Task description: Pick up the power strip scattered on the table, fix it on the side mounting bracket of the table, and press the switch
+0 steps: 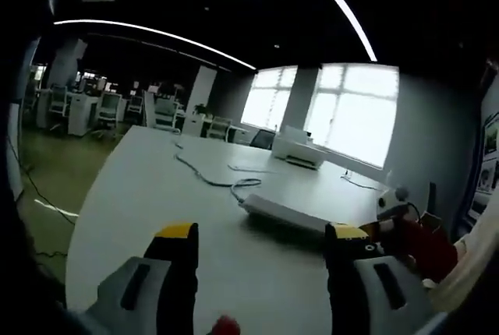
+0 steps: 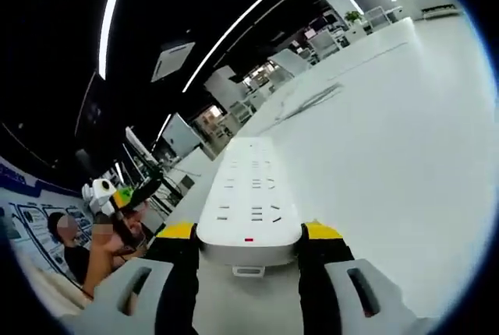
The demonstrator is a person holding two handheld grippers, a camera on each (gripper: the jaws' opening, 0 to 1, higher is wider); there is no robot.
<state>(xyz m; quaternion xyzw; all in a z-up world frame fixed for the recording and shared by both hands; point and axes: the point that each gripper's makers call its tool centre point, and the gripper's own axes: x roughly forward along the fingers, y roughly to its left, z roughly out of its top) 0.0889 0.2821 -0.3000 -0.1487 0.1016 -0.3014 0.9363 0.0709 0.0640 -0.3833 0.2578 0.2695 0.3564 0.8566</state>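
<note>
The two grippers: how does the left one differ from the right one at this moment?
The right gripper has its jaws closed against the end of the white power strip; the left gripper stands open with nothing between its jaws. The right gripper sits right at the strip, while the left gripper is well short of it, with bare table between. Both have grey bodies and black jaws with yellow tips.

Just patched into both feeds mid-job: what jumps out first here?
In the right gripper view, the white power strip sits end-on between the right gripper's yellow-tipped jaws, which flank its near end; whether they grip it is unclear. In the left gripper view, the left gripper is open over the white table, with the power strip ahead and its cable trailing away.
</note>
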